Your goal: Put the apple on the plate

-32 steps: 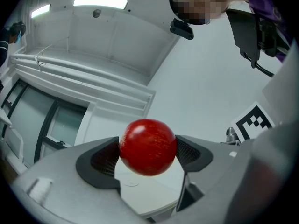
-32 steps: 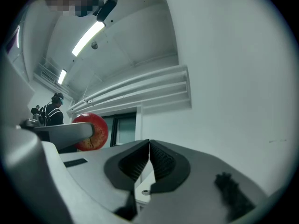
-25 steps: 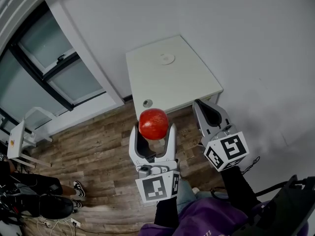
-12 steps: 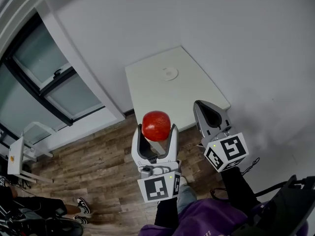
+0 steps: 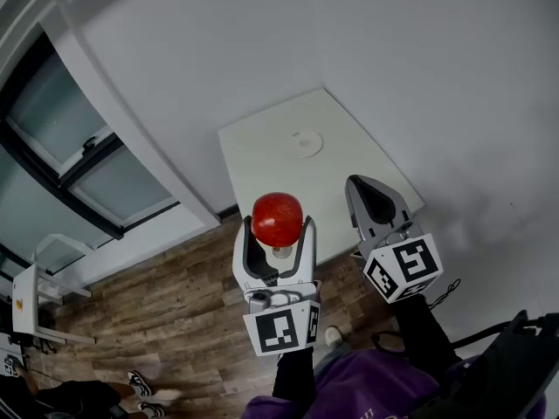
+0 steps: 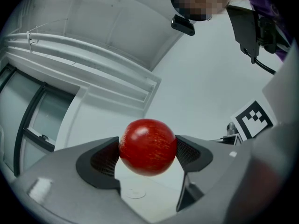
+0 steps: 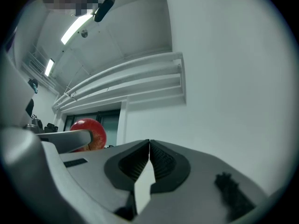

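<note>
Head view: a flat, round white plate (image 5: 306, 143) lies on a smooth white table (image 5: 262, 168) with squared corners. The glossy red apple (image 5: 277, 219) is off the plate, held in the air at the table's near edge by the left gripper (image 5: 277, 234). The right gripper (image 5: 376, 201) hovers just beside it.

Left gripper view: both ribbed dark pads press the round apple's sides.

Right gripper view: the jaws meet, pads touching, with nothing between them.

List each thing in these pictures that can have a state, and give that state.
apple: gripped, held in the air.
left gripper: shut on the apple.
right gripper: shut, empty.
plate: empty, lying flat on the white table.
</note>
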`<state>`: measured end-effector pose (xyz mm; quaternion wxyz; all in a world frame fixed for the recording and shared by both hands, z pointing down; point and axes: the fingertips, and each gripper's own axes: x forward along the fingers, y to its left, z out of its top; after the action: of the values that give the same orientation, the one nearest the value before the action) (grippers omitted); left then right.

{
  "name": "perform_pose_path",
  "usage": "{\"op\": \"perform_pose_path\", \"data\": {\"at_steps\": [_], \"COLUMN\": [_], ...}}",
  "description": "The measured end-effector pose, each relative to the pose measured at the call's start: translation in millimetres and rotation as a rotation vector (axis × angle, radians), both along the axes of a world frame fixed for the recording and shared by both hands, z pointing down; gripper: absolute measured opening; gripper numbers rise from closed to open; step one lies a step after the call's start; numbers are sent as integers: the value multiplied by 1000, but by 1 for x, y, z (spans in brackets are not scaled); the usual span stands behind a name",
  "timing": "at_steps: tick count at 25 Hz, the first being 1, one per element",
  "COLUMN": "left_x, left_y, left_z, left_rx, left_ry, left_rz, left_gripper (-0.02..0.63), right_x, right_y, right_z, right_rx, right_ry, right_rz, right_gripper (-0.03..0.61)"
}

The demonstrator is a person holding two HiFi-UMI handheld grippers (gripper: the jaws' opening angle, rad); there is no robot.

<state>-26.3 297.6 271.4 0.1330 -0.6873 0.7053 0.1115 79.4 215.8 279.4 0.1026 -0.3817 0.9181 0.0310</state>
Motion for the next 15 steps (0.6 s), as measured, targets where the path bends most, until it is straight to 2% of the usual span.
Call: {"op": "perform_pose_path", "data": {"at_steps": [7, 15], "left_x": [-36, -44], "left_y": [-56, -106], "left_z": [1, 18], "left_rx": [-30, -81], "left_ry": [15, 40], "left_rz": [21, 41], "left_gripper": [379, 379], "right_x": [-33, -30], "right_y": [-53, -101], "right_z": [0, 9], "right_rx": [-27, -58], "right_ry": [15, 33], "right_rz": [25, 65], "right_gripper": [9, 9]}}
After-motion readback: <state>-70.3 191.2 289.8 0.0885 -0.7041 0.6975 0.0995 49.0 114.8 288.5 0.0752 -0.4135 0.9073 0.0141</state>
